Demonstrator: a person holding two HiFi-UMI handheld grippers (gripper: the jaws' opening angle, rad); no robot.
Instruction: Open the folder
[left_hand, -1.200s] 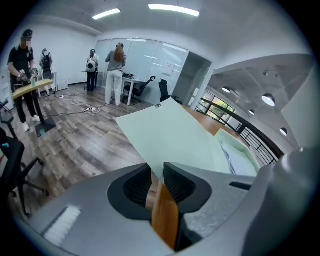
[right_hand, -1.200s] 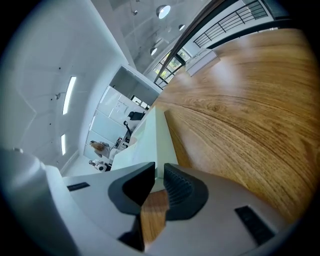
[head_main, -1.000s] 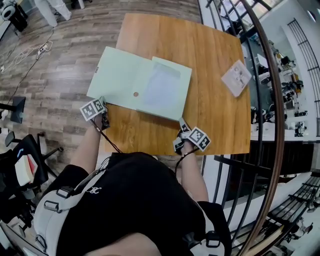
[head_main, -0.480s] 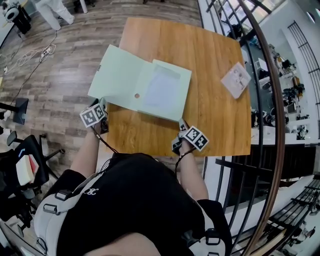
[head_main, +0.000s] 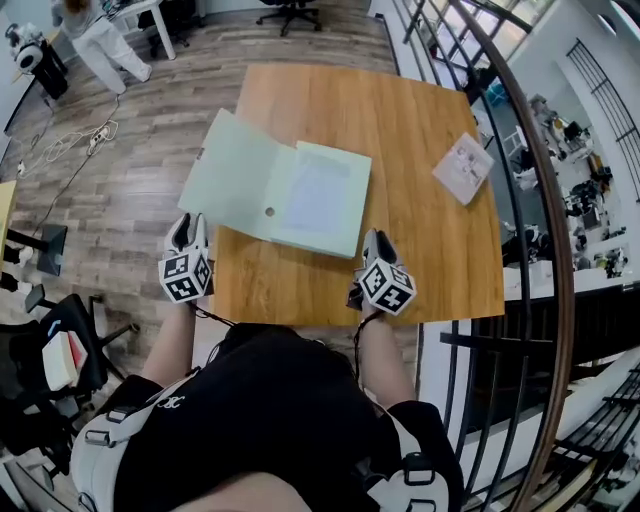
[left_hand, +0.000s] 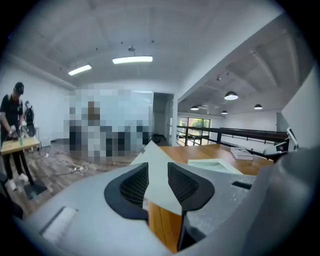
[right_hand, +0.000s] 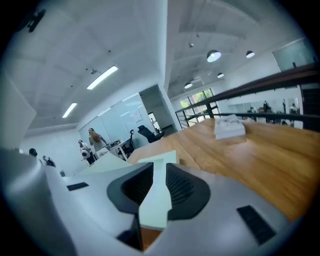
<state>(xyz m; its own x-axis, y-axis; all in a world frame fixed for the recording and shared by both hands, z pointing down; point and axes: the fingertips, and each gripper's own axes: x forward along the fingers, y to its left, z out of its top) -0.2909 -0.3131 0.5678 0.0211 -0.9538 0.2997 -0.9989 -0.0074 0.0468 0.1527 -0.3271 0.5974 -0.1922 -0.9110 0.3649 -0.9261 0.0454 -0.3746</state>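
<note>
Folder (head_main: 275, 190) lies open and flat on the table (head_main: 430, 250), toward its 9 o'clock side. The task looks done, or close to it.

Left gripper (head_main: 187, 228) hangs at the folder's 7 o'clock, off the table edge. Its jaws have just been opening and stand partly apart with nothing held. The green between them is the folder corner seen past the pads, not pinched.

Right gripper (head_main: 378, 240) is at the folder's 5 o'clock, above the near edge. Its jaws have also just been opening and are partly apart, and it is empty. Folder edge shows through the gap, with no pad contact that I can see.

Risks:
- Left cover (head_main: 228, 165) overhangs the table at 9 o'clock with no support under it. It could sag, and its weight could drag the folder off that side.
- With no grip on either side, a stiff spine could make the cover flip back shut.
- Both grippers are close to the near corners. A careless drop or sweep could catch a corner, then skew or crease it.
- The pale sheet (head_main: 318, 190) on the right half looks loose and could slide out if the folder is bumped.
- White booklet (head_main: 463, 167) at 2 o'clock is well apart and poses no problem.
</note>
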